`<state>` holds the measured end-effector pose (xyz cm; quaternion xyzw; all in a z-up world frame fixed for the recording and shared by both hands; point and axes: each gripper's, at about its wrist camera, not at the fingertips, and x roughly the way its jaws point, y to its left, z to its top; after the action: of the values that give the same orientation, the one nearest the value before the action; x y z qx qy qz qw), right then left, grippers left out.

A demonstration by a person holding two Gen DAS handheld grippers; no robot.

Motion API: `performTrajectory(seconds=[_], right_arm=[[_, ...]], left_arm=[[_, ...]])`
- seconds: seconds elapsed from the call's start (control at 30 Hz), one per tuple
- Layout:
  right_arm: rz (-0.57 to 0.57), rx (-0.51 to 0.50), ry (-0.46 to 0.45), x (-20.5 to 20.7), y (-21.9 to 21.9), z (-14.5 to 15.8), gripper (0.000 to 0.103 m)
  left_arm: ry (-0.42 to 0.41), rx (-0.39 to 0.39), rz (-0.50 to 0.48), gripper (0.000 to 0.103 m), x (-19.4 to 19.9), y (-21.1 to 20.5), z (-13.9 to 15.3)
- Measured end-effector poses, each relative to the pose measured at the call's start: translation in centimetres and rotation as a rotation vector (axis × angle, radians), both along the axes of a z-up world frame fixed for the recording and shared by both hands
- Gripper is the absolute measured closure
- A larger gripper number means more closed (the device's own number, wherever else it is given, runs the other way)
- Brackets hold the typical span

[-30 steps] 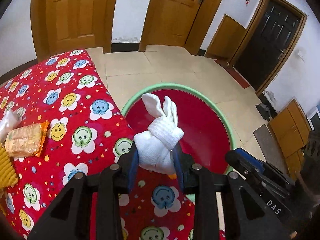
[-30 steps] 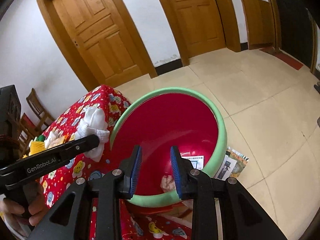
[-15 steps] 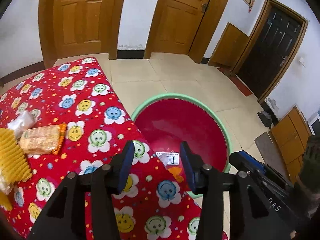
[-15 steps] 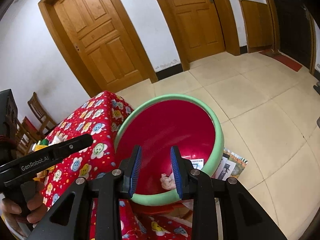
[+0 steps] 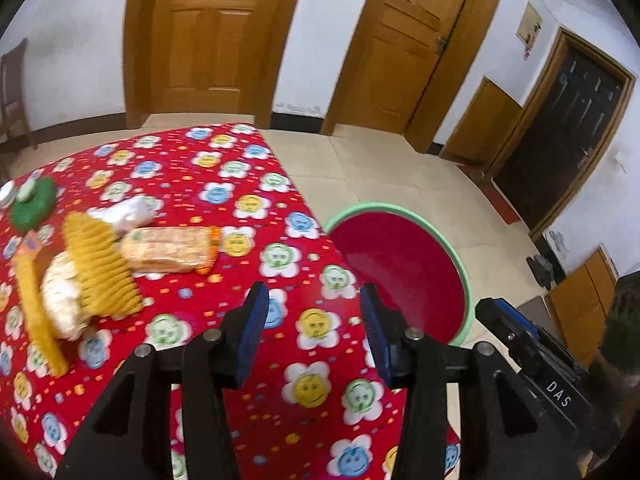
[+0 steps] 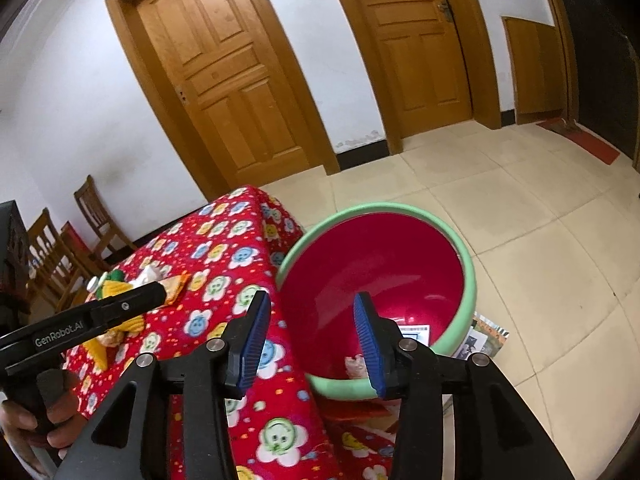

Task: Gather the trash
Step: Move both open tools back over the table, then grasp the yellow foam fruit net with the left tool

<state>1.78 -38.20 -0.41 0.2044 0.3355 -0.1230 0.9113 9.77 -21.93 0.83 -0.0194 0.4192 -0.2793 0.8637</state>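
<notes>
We see two hand-held grippers, each with two blue-padded fingers. The left gripper (image 5: pixel 314 330) hangs over the red cloth printed with smiling flowers (image 5: pixel 224 184) that covers the table; its jaws stand partly apart with nothing between them. The right gripper (image 6: pixel 310 336) hangs over the table's corner and the near rim of the one round red basin with a pale green rim (image 6: pixel 460 256), which sits on the tiled floor just beside the table; its jaws have just been opening and they too grip nothing. Inside the basin, near the bottom, we can make out one crumpled whitish scrap (image 6: pixel 355 364) and one white printed label (image 6: pixel 414 332). Still on the cloth we count one orange packet of biscuits (image 5: pixel 172 250), one yellow ridged wrapper (image 5: pixel 100 268), one white crumpled wad (image 5: pixel 60 296) under it, one clear plastic wrapper (image 5: pixel 124 214) behind, one long yellow-orange strip (image 5: pixel 34 304) and one dark green object (image 5: pixel 32 204) at the far left. Two wooden doors (image 5: pixel 208 36) close the white wall behind.
</notes>
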Motion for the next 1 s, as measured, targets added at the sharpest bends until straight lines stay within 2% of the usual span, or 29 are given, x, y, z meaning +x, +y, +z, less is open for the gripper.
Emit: performTrajectory(seconds=[0.27, 0.6, 0.87, 1.0], right_arm=[[0.053, -0.005, -0.006, 0.6, 2.5, 0.7, 0.055], [0.109, -0.002, 0.003, 1.6, 4.8, 0.8, 0.055], [0.129, -0.003, 0.019, 2.1, 5.8, 0.3, 0.055], [0.139, 0.009, 0.034, 2.4, 6.1, -0.2, 0.055]], left_arm=[[-0.041, 0.014, 0.139, 0.056, -0.2, 5.5, 0.8], [-0.059, 0.028, 0.327, 0.056, 1.1, 11.6, 0.4], [-0.029, 0.042, 0.458, 0.054, 2.5, 15.5, -1.2], [0.007, 0.037, 0.483, 0.054, 3.2, 16.4, -2.2]])
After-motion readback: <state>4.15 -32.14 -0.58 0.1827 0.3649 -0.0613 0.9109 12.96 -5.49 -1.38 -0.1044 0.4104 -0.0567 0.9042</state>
